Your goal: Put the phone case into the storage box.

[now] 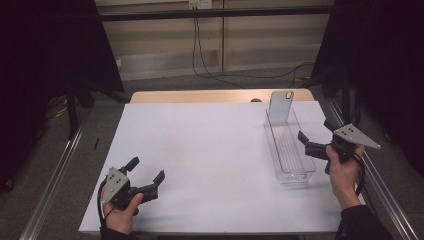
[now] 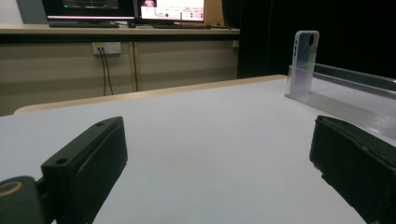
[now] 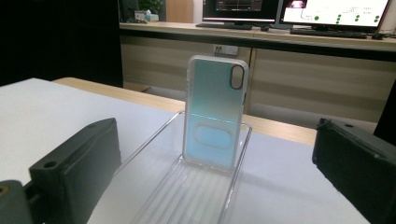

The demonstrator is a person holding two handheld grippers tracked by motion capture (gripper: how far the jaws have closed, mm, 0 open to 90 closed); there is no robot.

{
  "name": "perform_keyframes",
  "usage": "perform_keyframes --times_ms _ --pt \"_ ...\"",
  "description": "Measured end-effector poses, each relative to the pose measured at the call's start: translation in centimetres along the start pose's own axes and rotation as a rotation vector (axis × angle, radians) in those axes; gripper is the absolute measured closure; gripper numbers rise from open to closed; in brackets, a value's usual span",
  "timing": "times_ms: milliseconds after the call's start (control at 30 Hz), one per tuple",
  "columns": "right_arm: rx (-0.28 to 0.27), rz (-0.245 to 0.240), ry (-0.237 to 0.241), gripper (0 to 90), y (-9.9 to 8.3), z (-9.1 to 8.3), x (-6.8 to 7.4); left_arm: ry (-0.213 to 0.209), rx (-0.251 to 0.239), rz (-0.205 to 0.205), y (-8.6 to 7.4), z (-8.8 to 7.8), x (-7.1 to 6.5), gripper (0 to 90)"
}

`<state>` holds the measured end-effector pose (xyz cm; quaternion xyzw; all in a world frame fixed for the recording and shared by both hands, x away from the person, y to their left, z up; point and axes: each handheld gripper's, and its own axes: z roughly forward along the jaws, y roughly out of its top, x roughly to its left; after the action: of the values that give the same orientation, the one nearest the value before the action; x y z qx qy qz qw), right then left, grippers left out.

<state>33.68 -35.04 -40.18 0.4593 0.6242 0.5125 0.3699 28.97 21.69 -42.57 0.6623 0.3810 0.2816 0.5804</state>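
Phone case (image 3: 215, 114) stands upright at far end of clear tray (image 1: 289, 150), on right side of white tabletop (image 1: 210, 150). Right claw (image 1: 315, 137) just beside tray, jaws wide apart, empty. Left claw (image 1: 146, 175) near front-left corner, also wide open w/ nothing held.

Dim room with soft overhead light leaving the white table (image 1: 210, 150) evenly lit and nearly shadowless, its surroundings falling to black at the sides, while bright monitors (image 3: 336, 11) glare and near jaws blur in both gripper views.
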Motion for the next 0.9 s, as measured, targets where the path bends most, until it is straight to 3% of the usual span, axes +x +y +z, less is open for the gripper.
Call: perform_keyframes --times_ms 267,900 --pt "0.016 -0.021 0.002 0.0 -0.6 -0.7 0.5 0.009 0.010 0.009 -0.1 0.0 0.2 4.2" --pt "-0.006 0.000 -0.009 0.0 -1.3 -3.8 1.2 0.015 0.017 0.013 -0.1 -0.3 0.3 4.2"
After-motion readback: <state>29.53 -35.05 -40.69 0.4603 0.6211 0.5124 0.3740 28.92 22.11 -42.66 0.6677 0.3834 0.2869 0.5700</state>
